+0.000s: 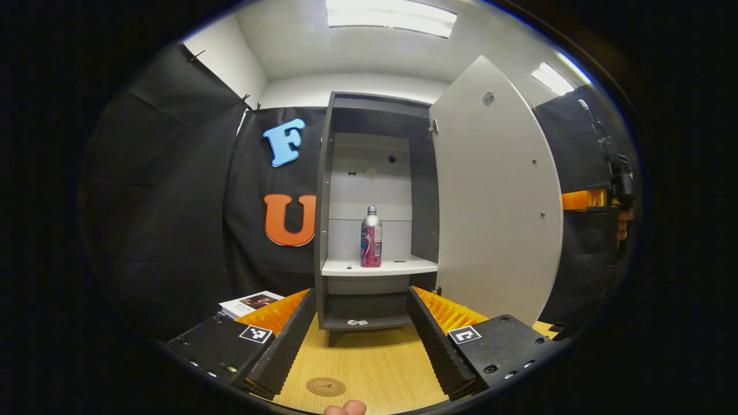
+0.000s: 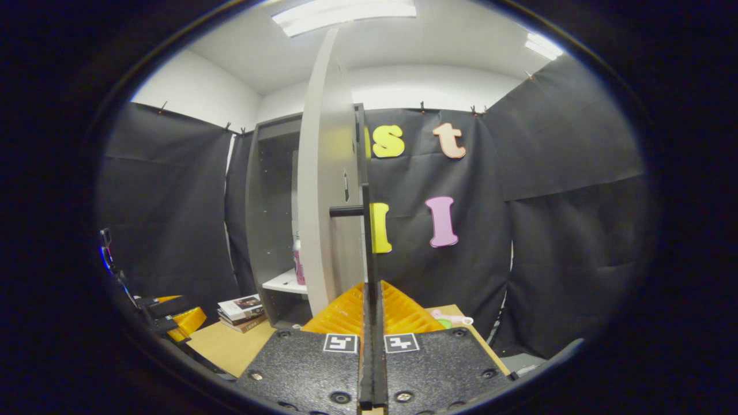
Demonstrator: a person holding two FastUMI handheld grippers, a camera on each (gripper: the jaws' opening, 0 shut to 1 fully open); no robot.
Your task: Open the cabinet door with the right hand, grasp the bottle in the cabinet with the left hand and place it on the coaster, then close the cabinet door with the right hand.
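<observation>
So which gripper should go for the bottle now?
Left. Its gripper is open and faces the bottle on the shelf, while the right gripper is clamped on the door handle.

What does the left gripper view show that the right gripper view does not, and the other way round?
Left gripper view: the coaster on the table, before the open left tool. Right gripper view: the right tool shut on the door handle, a pink object on the table. Both: the open cabinet door, the bottle on its shelf, the books.
</observation>
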